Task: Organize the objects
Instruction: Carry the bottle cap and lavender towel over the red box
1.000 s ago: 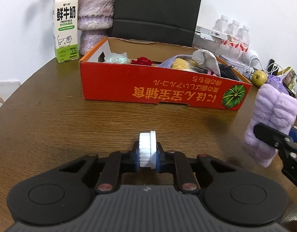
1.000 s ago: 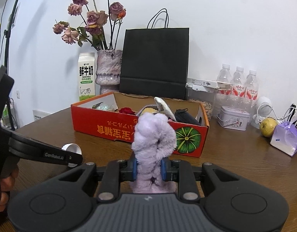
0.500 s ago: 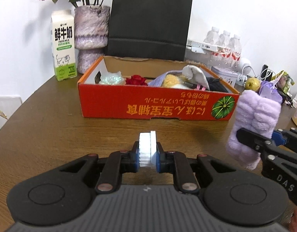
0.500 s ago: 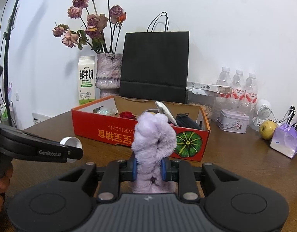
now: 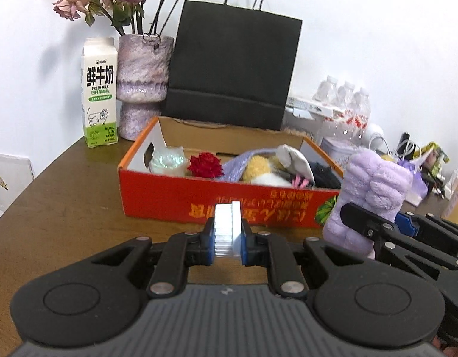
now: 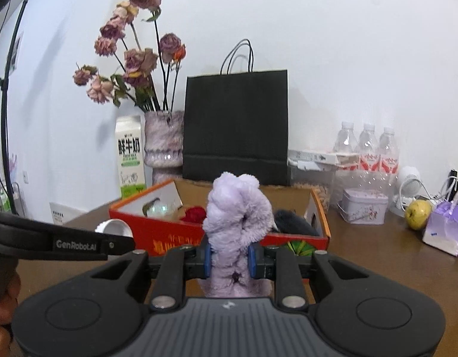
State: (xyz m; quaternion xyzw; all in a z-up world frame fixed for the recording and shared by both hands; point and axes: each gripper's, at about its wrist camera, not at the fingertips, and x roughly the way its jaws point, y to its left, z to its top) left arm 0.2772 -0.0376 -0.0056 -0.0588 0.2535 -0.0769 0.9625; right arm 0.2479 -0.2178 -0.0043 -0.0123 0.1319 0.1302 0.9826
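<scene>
Left gripper (image 5: 228, 232) is clamped on a white cap (image 5: 227, 229), ribbed edge showing, held clear above the table (image 5: 65, 208). Right gripper (image 6: 230, 257) is pinched tight on a fluffy lilac cloth (image 6: 236, 217), which stands upright between the blue pads (image 6: 208, 257) and bulges out above them.

From the left camera, the red box (image 5: 175, 199) sits at twelve o'clock, just past the cap. Inside it: a pale crinkled bundle (image 5: 168, 163) at the left end, a red rose head (image 5: 205, 165) beside it, then a yellow-and-white plush (image 5: 263, 169), possibly a toy, hard to tell in the clutter, and something black (image 5: 325, 174) at the right end. The lilac cloth hangs at two o'clock, near the box's right front corner.

From the right camera, the box is dead ahead behind the cloth, and the left gripper comes in at nine o'clock with the cap at its tip, just off the box's left corner.

Behind the box: milk carton (image 5: 99, 104) at eleven, vase (image 5: 144, 83) of dried roses beside it, black bag (image 5: 232, 74) at twelve. Off at two o'clock, water bottles (image 6: 367, 148), a tin (image 6: 364, 209), a pear (image 6: 418, 214).
</scene>
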